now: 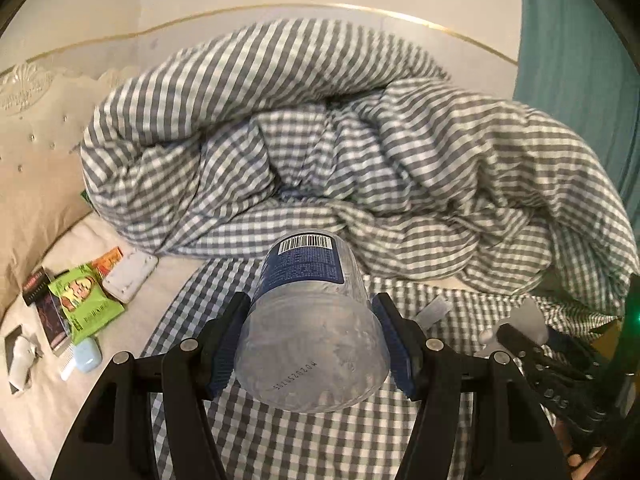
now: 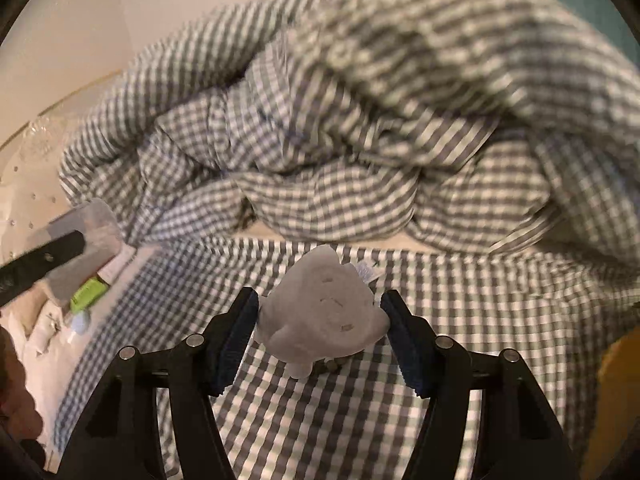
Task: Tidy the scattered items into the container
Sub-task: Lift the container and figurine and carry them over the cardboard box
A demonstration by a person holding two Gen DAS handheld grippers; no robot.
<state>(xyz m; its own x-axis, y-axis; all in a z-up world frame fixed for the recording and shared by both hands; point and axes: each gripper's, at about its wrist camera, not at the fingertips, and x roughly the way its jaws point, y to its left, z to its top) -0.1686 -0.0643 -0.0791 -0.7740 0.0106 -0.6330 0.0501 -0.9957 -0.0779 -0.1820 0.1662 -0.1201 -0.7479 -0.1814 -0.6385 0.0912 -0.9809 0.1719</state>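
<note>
A heaped checked duvet [image 1: 352, 152] blocked the far side of the bed, a flat checked sheet [image 2: 460, 320] lay open below both grippers, and on the left a clutter of packets [image 1: 86, 300] and a white case [image 1: 130, 276] crowded the cream mattress [image 1: 52, 420] beside the padded headboard [image 1: 36, 168].

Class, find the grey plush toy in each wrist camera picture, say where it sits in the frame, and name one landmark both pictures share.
Left wrist view: grey plush toy at right edge, lower half, in the right gripper.
Right wrist view: toy at centre, slightly low, clamped between the pads.
Shared landmark: heaped gingham duvet across the upper half of both.
</note>
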